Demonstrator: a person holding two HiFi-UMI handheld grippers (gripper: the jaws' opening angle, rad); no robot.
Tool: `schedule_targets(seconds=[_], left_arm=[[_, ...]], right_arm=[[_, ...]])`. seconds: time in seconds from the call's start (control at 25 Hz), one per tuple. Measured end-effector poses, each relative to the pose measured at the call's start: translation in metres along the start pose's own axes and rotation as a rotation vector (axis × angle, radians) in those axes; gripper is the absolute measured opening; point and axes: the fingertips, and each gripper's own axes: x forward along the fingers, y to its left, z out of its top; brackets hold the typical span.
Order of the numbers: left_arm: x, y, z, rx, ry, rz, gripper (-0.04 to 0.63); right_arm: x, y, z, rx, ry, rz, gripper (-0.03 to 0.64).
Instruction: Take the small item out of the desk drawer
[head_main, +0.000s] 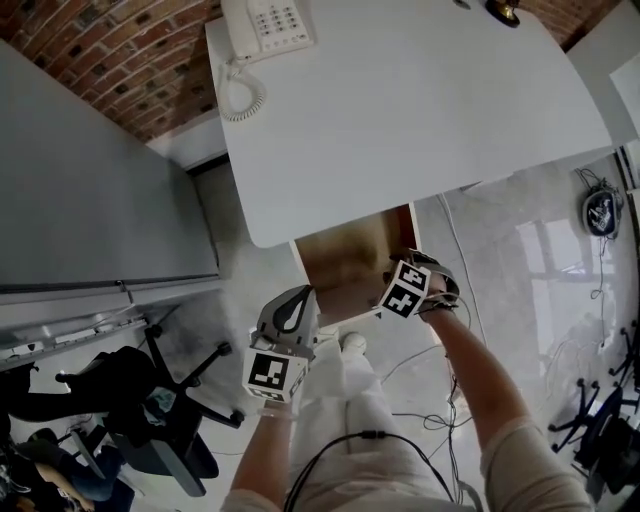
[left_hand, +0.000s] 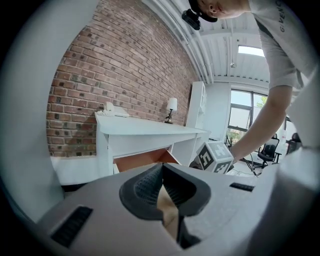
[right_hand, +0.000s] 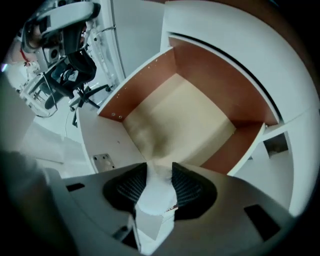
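The desk drawer (head_main: 350, 265) stands pulled out under the white desk (head_main: 400, 110). In the right gripper view its pale floor (right_hand: 185, 120) is bare between brown walls. My right gripper (right_hand: 159, 172) is shut on a small white item (right_hand: 152, 200), held above the drawer's front edge. In the head view the right gripper (head_main: 400, 264) hovers at the drawer's front right corner. My left gripper (head_main: 300, 294) hangs just in front of the drawer's front left, its jaws (left_hand: 162, 167) shut with nothing in them. The drawer (left_hand: 142, 159) shows beyond it.
A white phone (head_main: 268, 25) and a small lamp (left_hand: 171, 107) sit on the desk. A grey cabinet (head_main: 90, 190) stands to the left, with a black office chair (head_main: 150, 410) below it. Cables (head_main: 420, 360) trail over the pale floor on the right.
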Motion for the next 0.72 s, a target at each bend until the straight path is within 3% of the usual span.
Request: schedule_targets(seconds=[0.32, 0.72], left_arm=[[-0.014, -0.002, 0.026, 0.023, -0.012, 0.006, -0.002], [-0.025, -0.011, 0.059, 0.04, -0.034, 0.01, -0.002]], right_arm=[[-0.056, -0.003, 0.016, 0.132, -0.187, -0.037, 0.163], [-0.124, -0.015, 0.032, 0.205, -0.337, -0.12, 0.161]])
